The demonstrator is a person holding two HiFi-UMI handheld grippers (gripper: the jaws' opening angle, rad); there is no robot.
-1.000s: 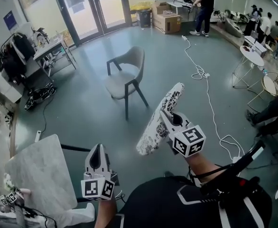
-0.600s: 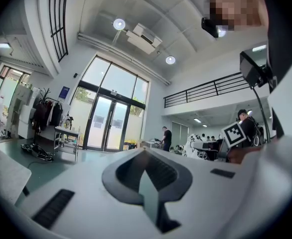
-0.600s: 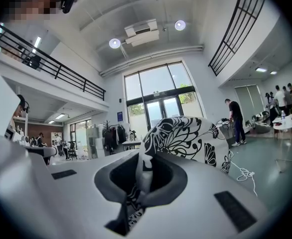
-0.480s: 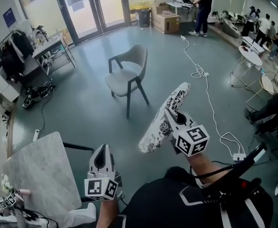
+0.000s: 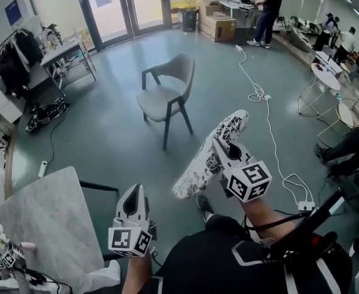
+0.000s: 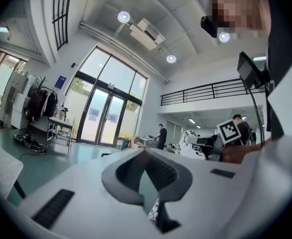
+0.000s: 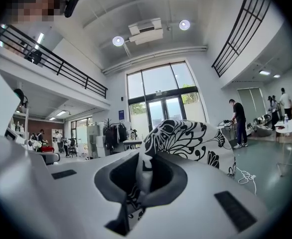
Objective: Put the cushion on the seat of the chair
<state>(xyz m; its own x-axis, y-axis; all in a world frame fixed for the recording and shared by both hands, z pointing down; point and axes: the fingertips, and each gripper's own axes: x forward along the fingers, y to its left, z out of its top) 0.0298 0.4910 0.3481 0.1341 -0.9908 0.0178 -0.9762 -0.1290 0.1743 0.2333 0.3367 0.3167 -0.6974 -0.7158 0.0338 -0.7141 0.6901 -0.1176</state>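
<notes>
Cushion (image 5: pixel 211 155) is in the air, well apart from the chair (image 5: pixel 167 94) and on its near side. The right gripper (image 5: pixel 221 146) carries it by one edge, with the fingers pinching a fold of the patterned cloth, so its far end points toward the chair. The seat (image 5: pixel 157 101) is bare, so I judge the carrying is not finished. The right forearm reaches forward with the gripper level. The left gripper (image 5: pixel 133 193) is farther from the chair and also level, its fingers nearly together on nothing.
</notes>
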